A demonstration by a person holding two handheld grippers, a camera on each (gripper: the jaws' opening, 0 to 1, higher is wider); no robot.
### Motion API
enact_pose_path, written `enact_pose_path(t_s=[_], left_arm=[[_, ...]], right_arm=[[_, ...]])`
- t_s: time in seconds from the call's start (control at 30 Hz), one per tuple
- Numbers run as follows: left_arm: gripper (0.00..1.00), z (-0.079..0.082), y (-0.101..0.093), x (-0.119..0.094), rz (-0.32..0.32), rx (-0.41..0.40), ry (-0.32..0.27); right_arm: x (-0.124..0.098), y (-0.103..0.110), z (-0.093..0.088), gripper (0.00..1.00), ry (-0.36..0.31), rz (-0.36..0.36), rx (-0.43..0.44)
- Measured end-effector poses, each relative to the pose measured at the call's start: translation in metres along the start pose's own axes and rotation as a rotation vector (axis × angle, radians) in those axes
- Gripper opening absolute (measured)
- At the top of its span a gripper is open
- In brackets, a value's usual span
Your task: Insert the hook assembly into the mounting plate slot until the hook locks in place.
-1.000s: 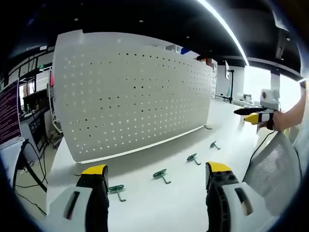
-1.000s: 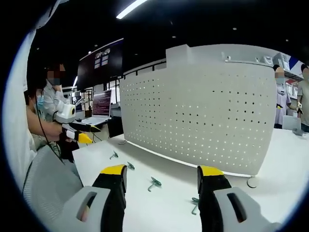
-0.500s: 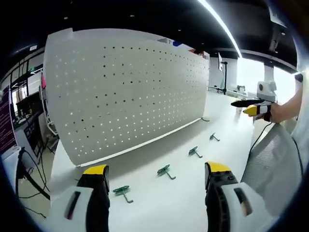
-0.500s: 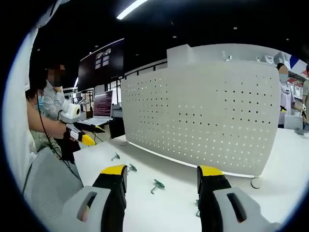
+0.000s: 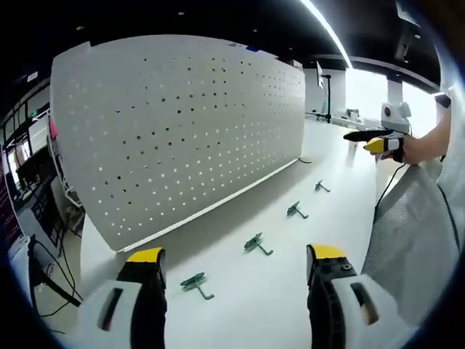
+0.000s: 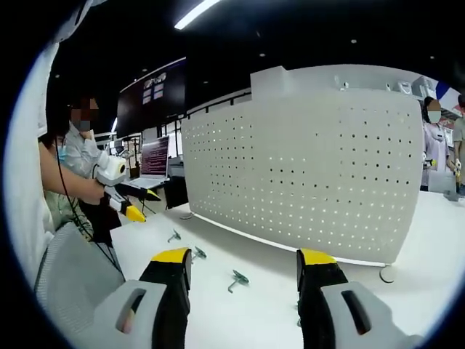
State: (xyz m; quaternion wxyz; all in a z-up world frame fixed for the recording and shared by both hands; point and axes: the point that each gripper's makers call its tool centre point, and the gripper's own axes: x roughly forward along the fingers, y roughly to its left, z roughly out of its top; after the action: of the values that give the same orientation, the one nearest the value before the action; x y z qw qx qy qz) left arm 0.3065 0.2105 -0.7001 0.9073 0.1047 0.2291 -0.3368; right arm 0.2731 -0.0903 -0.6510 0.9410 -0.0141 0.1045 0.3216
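White tabletop stretches beneath a tall perforated mounting plate standing upright on its edge, with a dark ceiling and a long strip light overhead. In the left gripper view, the left gripper hovers above the table with its yellow-tipped jaws spread wide apart, holding nothing and touching nothing. Four green hooks lie in a loose row on the table in front of the plate, all apart from it: the nearest hook sits between the jaws and close to the left one, the second hook lies farther along the plate's foot, the third hook beyond that, and the far hook near the plate's far corner. Off past that end of the row, a hand holds the right gripper in the air, well clear of the plate; its jaws look close together, but how far they part cannot be told from here. In the right gripper view, the right gripper's own jaws stand wide apart and empty over the table, with the mounting plate rising just behind and three hooks on the surface before it, one lying between the jaws. Away from the plate, a wall screen and a laptop glow, and a person stands beyond the table's edge.
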Motion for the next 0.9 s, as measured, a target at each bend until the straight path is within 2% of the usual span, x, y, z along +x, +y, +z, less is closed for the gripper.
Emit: enact_pose_path(t_s=[0.47,0.7,0.9], left_arm=[[0.80,-0.008,0.010,0.003,-0.027,0.062,0.056],[0.79,-0.008,0.014,0.007,-0.045,0.108,0.078],[0.79,-0.015,0.018,0.009,-0.076,0.172,0.122]], right_arm=[[0.001,0.000,0.000,0.56,-0.002,-0.002,0.003],[0.000,0.001,-0.001,0.56,0.004,-0.001,-0.003],[0.000,0.002,-0.001,0.56,0.007,0.002,-0.003]])
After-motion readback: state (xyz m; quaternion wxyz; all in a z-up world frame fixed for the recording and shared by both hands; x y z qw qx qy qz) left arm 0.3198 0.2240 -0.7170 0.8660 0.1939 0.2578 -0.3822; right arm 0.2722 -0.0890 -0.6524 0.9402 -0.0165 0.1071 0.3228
